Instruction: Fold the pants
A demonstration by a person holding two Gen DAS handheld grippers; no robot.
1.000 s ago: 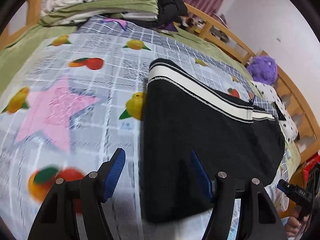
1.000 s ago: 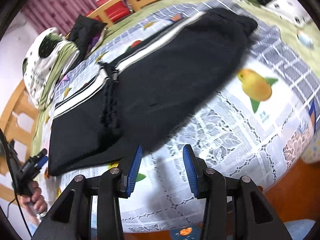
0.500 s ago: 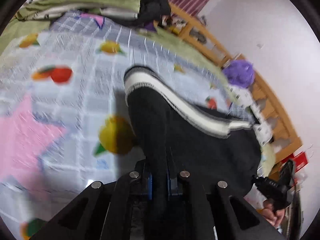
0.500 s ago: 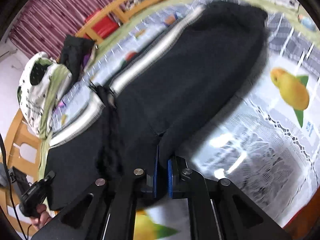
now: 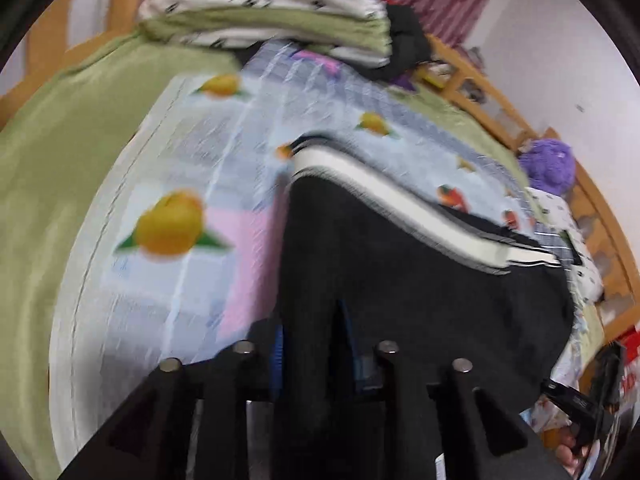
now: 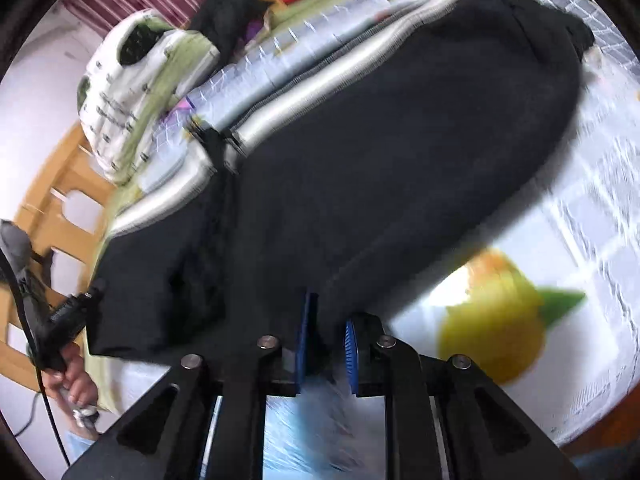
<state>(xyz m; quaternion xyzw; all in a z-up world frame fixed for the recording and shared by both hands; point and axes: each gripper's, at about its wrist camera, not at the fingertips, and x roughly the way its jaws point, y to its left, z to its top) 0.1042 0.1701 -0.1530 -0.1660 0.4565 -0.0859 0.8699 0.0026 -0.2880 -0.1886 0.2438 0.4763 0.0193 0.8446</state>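
Black pants (image 5: 400, 280) with a white side stripe (image 5: 384, 196) lie on a fruit-print bedspread (image 5: 192, 184). My left gripper (image 5: 316, 344) is shut on the near edge of the pants, black cloth bunched between its blue pads. In the right wrist view the pants (image 6: 380, 168) stretch away up and to the right, with the stripe (image 6: 320, 92) along their far side. My right gripper (image 6: 326, 344) is shut on their near edge. Both views are motion-blurred.
A folded green and white quilt (image 5: 272, 12) and dark clothes (image 5: 404, 40) are stacked at the head of the bed. A wooden bed rail (image 5: 492, 96) runs along the far side, with a purple plush (image 5: 548, 164) beside it. The other hand-held gripper (image 6: 60, 320) shows at left.
Both grippers went from open to shut on the near edge of the pants. Both are now lifting and moving with the cloth; the views have shifted and blurred.
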